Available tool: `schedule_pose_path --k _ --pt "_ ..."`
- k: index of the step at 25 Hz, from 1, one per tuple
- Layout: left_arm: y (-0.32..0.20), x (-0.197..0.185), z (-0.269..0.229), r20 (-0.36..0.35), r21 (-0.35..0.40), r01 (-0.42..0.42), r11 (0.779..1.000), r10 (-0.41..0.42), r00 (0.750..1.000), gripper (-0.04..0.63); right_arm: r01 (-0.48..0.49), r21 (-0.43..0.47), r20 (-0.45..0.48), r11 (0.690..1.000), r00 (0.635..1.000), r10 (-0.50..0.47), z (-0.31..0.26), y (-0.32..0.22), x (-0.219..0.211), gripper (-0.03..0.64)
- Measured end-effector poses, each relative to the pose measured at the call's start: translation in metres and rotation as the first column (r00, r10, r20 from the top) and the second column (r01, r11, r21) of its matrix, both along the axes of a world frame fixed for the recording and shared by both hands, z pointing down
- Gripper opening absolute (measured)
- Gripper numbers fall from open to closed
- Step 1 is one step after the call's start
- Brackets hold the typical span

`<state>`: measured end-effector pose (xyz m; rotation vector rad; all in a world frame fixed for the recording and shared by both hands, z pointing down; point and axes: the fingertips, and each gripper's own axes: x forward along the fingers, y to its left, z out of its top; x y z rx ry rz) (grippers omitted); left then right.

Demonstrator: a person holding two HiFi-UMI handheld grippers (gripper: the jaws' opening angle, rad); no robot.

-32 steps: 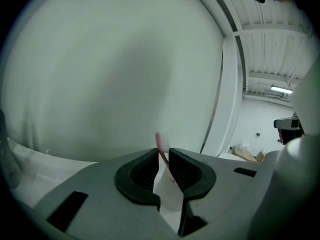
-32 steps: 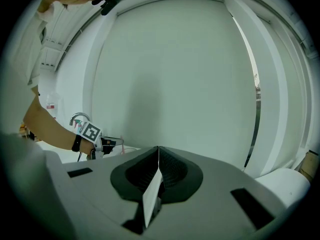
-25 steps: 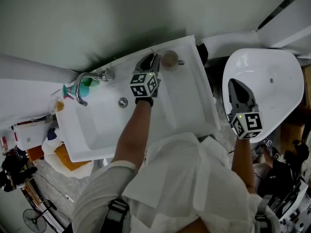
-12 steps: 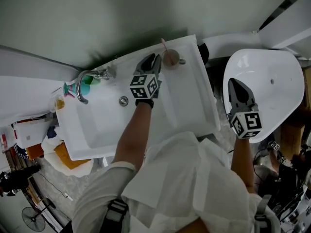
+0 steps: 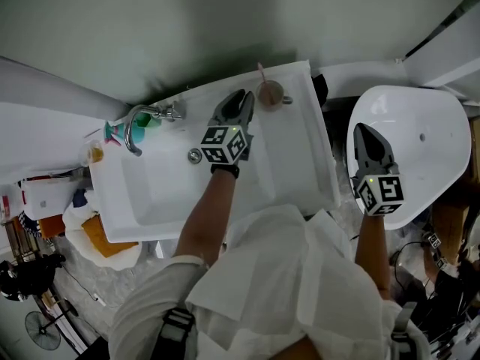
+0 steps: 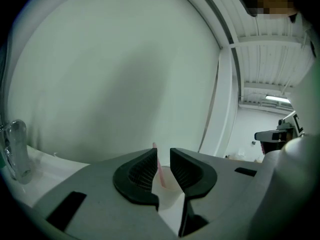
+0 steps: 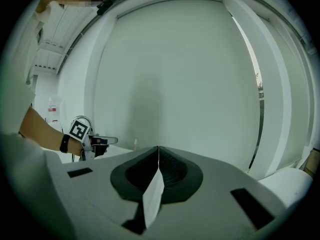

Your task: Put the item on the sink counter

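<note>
- The left gripper [image 5: 241,100] is hovering over the rear of the sink tabletop [image 5: 300,141]. Its fingers [image 6: 142,171] are standing narrowly apart and gripping nothing.
- The cup [image 5: 269,94], with a pink stick [image 5: 262,70] in it, is standing upright at the tabletop's back right corner, just beside the fingertips.
- Judgement: placement is looking complete. Any retreat should be running straight back and level, so a finger is not catching the stick and tipping the cup.
- The right gripper [image 5: 363,133] is idling fully closed and empty over the white oval fixture [image 5: 427,126].
</note>
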<state>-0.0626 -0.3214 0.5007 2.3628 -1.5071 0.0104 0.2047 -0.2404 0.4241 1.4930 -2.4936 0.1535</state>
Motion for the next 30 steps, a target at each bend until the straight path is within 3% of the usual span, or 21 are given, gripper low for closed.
schedule_pose_path --k 12,19,30 --pt "0.035 -0.005 -0.060 0.064 0.142 -0.042 0.989 0.034 0.997 0.086 0.006 0.026 0.026 1.000 1.000 -0.006 -0.010 -0.007 -0.003 0.009" --pt "0.061 0.003 -0.092 0.056 0.202 -0.100 0.974 0.091 0.994 0.064 0.013 0.052 0.032 0.999 0.999 -0.015 -0.019 -0.009 -0.006 0.009" --pt "0.082 -0.004 -0.108 0.072 0.227 -0.091 0.970 0.077 0.994 0.038 0.019 0.074 0.042 0.997 0.999 -0.022 -0.026 -0.006 -0.008 0.009"
